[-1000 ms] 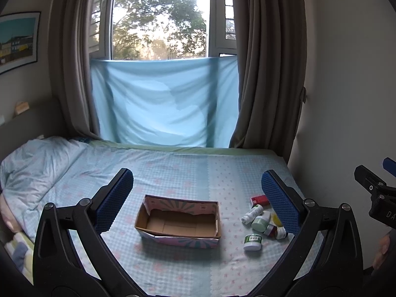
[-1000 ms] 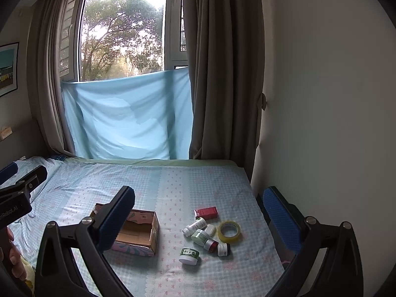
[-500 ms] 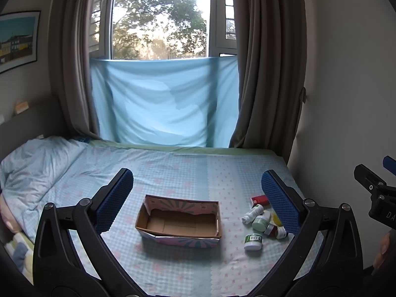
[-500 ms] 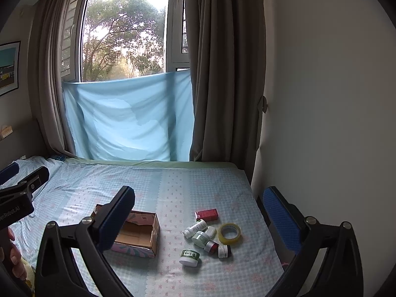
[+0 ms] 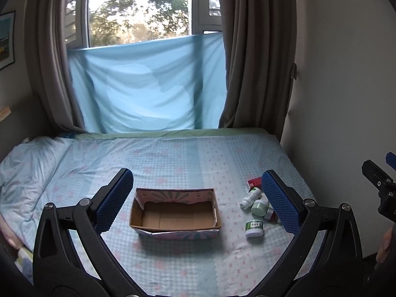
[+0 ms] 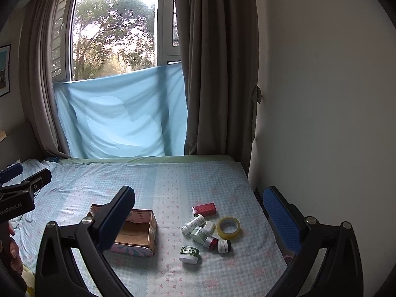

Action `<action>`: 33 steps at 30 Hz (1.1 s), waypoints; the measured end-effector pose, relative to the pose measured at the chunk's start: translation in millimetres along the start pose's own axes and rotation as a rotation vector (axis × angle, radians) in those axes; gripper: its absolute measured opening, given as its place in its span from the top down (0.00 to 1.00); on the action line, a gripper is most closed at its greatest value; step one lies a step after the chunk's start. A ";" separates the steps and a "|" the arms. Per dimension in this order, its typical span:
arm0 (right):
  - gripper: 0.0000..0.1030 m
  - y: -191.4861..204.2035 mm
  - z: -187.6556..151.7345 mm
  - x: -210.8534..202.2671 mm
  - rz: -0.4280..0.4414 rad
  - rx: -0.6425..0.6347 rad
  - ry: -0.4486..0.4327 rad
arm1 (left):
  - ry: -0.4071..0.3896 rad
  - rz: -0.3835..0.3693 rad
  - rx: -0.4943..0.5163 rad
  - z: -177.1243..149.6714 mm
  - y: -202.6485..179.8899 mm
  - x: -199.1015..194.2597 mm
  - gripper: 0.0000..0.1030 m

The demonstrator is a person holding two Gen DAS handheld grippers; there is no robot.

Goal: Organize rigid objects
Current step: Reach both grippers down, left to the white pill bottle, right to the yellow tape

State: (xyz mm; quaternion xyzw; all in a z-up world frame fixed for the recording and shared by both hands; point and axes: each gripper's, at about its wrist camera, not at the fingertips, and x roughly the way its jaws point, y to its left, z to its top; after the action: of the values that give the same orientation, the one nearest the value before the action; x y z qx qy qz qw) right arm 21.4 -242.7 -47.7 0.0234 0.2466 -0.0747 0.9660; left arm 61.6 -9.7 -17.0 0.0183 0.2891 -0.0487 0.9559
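A: How many things lie on the bed?

B: One open cardboard box, lower centre of the left view, nothing in it. To its right a cluster: one red carton, one roll of yellow tape, one white bottle on its side, and five small jars, the nearest a green-labelled jar.

A: Any writing?

B: The jar label is too small to read. "GenRobot.AI" shows at the right view's left edge.

A: The grippers?

B: Left gripper and right gripper both gape wide, holding nothing, above the bed.
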 end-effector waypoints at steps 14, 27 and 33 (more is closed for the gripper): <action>0.00 -67.2 -65.3 145.5 -0.134 0.177 0.295 | 0.413 -0.250 0.226 -0.3 -99.5 244.7 0.00; 0.00 -118.4 -154.8 341.8 -0.144 0.252 0.579 | 0.812 -0.308 0.444 -89.5 -209.8 477.4 0.08; 0.00 -115.9 -198.5 414.6 -0.095 0.266 0.691 | 0.971 -0.318 0.540 -141.7 -235.4 534.9 0.08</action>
State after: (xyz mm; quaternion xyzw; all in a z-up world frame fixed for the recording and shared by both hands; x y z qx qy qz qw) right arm 269.1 -395.9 -421.8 0.1611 0.5469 -0.1385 0.8098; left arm 402.1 -279.0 -433.0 0.2380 0.6711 -0.2500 0.6561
